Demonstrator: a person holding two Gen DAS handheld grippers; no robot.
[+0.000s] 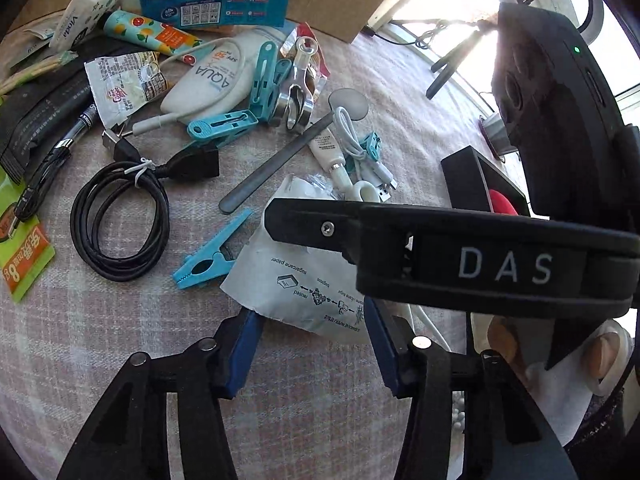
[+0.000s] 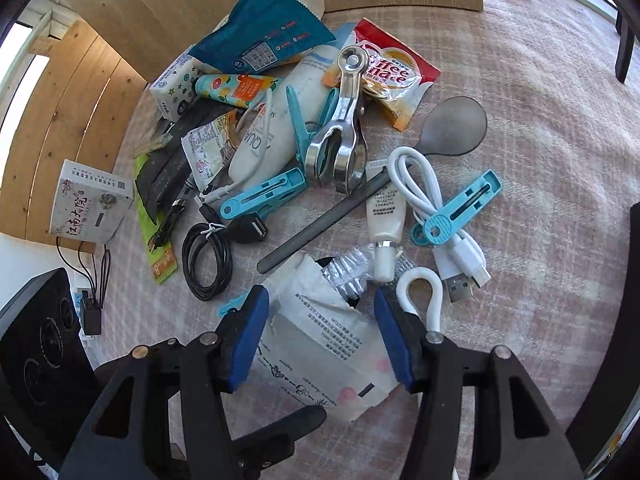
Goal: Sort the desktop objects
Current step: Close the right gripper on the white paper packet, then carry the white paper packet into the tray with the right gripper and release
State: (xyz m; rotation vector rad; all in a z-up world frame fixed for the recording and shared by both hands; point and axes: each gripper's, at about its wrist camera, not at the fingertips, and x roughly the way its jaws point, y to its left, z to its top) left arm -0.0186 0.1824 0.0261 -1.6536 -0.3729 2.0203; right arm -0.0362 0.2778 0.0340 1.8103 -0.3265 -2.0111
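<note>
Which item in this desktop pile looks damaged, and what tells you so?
The white paper packet between the right tongs: its top edge is torn open and ragged, with crinkled clear plastic poking out. Nothing has spilled that I can see.

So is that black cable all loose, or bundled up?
Bundled up. The black cable lies wound in a coil on the tablecloth, with a white tie cinched around it near its plug.

Tabletop point(image 2: 520, 120) w/ woven pink plaid cloth, matt; clamp point(image 2: 340, 120) polished shiny metal; pegs point(image 2: 264, 196) smooth teal plastic; packet point(image 2: 320, 332) crinkled white paper; spoon point(image 2: 456, 126) matt grey; backboard point(image 2: 60, 120) bare wood.
</note>
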